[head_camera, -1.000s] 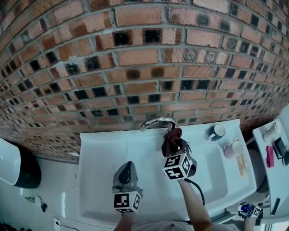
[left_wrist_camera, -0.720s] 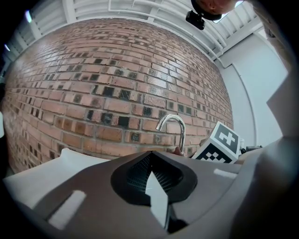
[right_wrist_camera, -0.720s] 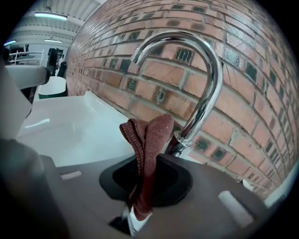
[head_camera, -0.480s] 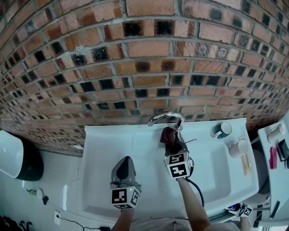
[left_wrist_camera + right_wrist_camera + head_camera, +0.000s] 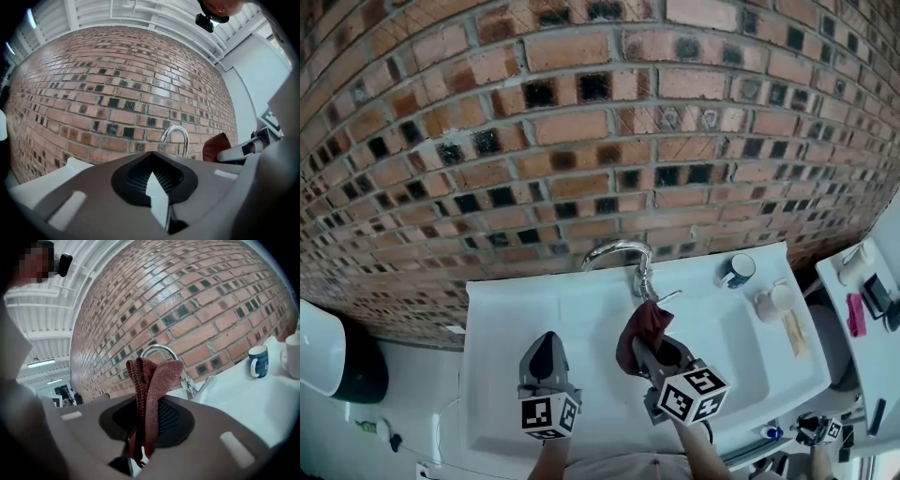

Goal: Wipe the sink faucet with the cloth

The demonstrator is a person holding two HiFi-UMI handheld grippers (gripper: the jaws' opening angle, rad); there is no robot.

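Observation:
A curved chrome faucet point(image 5: 617, 251) with a lever handle point(image 5: 662, 297) stands at the back of the white sink point(image 5: 511, 319). My right gripper point(image 5: 651, 347) is shut on a dark red cloth point(image 5: 641, 326), held over the basin just in front of the faucet, apart from it. In the right gripper view the cloth point(image 5: 152, 383) sticks up folded from the right gripper point(image 5: 140, 439), with the faucet point(image 5: 157, 351) behind it. My left gripper point(image 5: 544, 347) hovers over the basin's left half, shut on nothing. The left gripper view shows the left gripper point(image 5: 152, 177), the faucet point(image 5: 177, 137) and the cloth point(image 5: 216, 146).
A brick wall point(image 5: 581, 141) rises right behind the sink. A dark blue mug point(image 5: 737, 271) and a white cup point(image 5: 772, 302) stand on the sink's right ledge. A black and white bin point(image 5: 337, 352) is at the left, a side shelf point(image 5: 853, 281) with small items at the right.
My right gripper has drawn back from the faucet towards the basin's front, still holding the cloth. The left gripper has hardly moved.

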